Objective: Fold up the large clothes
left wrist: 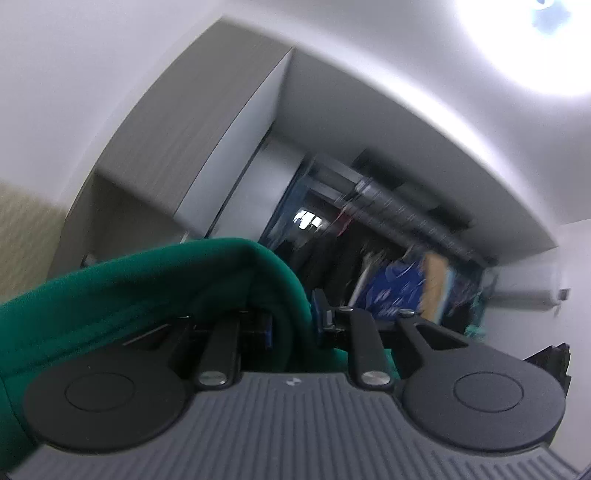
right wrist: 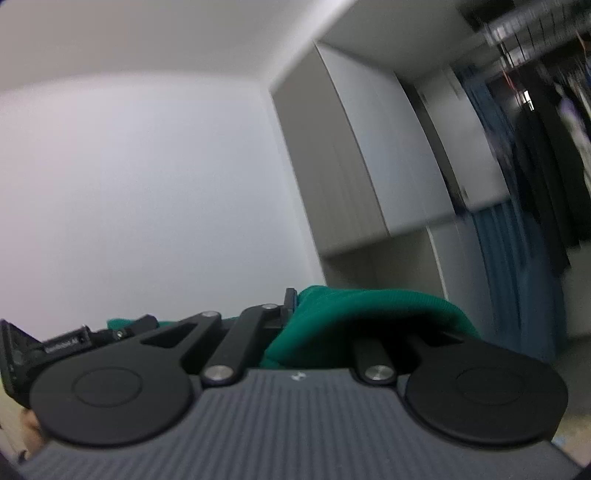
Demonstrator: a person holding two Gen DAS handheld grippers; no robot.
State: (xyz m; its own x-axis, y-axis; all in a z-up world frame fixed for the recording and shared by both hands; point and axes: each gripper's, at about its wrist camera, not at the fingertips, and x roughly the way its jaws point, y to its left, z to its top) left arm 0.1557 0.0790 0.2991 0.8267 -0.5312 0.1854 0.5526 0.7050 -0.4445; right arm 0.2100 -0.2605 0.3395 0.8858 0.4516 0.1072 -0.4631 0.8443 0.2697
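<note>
A green garment (left wrist: 155,280) is bunched over my left gripper (left wrist: 291,325), whose jaws are shut on a thick fold of it; the cloth drapes left and hides the left finger. In the right wrist view the same green garment (right wrist: 369,314) humps over my right gripper (right wrist: 295,314), which is shut on its edge. The cloth covers the right finger there. Both grippers are held high and point roughly level at the room. Part of the other gripper (right wrist: 66,343) shows at the left edge of the right wrist view.
A tall grey wardrobe (left wrist: 207,122) stands ahead beside a white wall (right wrist: 147,166). An open closet (left wrist: 388,266) with hanging clothes lies further right. An air conditioner (left wrist: 528,288) hangs on the far wall. A ceiling lamp (left wrist: 550,14) glares overhead.
</note>
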